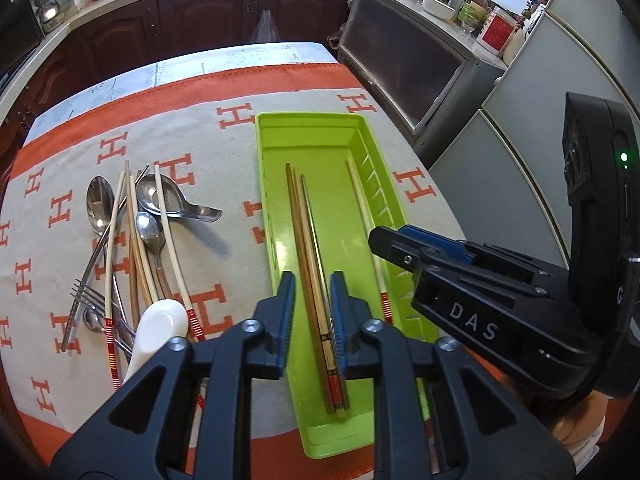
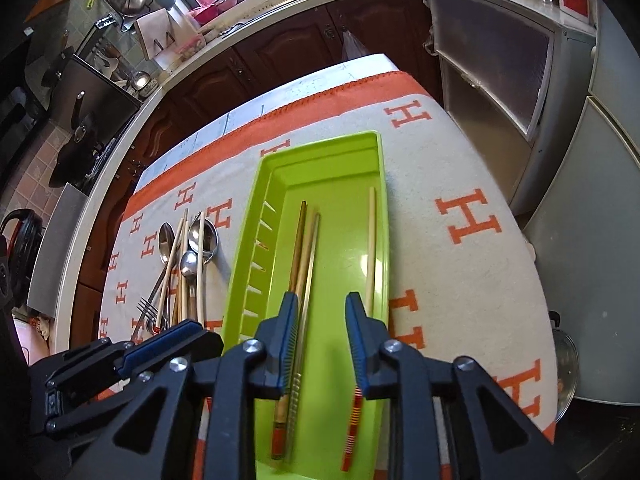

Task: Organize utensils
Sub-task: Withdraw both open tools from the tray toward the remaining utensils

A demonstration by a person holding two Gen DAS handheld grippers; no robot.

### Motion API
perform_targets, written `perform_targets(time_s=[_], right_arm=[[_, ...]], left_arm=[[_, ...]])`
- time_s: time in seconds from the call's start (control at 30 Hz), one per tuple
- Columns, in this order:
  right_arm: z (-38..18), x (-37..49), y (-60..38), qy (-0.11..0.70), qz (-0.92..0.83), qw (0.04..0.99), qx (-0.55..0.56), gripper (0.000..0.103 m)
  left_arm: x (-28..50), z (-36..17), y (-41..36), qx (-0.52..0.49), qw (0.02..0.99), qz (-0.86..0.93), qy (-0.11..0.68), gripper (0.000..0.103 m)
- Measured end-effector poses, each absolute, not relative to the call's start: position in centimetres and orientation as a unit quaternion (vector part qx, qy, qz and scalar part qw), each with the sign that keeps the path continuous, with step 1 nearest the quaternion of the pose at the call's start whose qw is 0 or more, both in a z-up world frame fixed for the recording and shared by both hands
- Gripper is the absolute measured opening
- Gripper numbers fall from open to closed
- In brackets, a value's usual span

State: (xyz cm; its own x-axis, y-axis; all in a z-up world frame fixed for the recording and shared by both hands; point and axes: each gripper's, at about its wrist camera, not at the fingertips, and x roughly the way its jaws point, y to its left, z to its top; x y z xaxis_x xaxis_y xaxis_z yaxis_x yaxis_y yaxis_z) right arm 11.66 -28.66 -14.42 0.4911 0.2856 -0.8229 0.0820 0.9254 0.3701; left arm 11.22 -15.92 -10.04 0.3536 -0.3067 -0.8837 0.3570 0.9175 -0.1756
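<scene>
Four chopsticks (image 1: 316, 280) are already laid in the green tray (image 1: 320, 128) — both claws, left (image 1: 312, 304) and right (image 2: 322, 328), are held open, empty; the counter pile (image 1: 132, 248) gets picked next.

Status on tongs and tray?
Both tongs open, empty: left, right. Green plastic tray holds four chopsticks. Utensil pile remains on cloth. Nothing blocking.

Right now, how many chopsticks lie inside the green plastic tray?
4: three brown wooden and metal chopsticks bunched mid-tray, and one pale chopstick with a red-striped end along the right wall of the green plastic tray.
</scene>
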Motion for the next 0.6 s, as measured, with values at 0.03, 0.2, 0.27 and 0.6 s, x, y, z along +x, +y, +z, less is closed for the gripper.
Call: perform_targets(time_s=[0.03, 0.2, 0.27, 0.6], right_arm=[[-14.3, 11.6, -28.6, 0.5, 0.061, 0.844, 0.185, 0.024], [-14.0, 10.9, -28.3, 0.498, 0.066, 0.843, 0.193, 0.024], [-14.0, 10.6, -28.1, 0.498, 0.068, 0.842, 0.196, 0.024], [-13.7, 9.4, -25.9, 0.504, 0.085, 0.839, 0.187, 0.024]], left_arm=[[11.1, -10.0, -15.8, 0.024, 0.824, -0.201, 0.53, 0.023], [10.2, -9.3, -14.7, 0.032, 0.832, -0.193, 0.519, 0.03], [10.0, -9.1, -14.0, 0.034, 0.835, -0.187, 0.517, 0.03], [8.6, -8.0, -9.1, 0.018, 0.848, -0.148, 0.509, 0.03]])
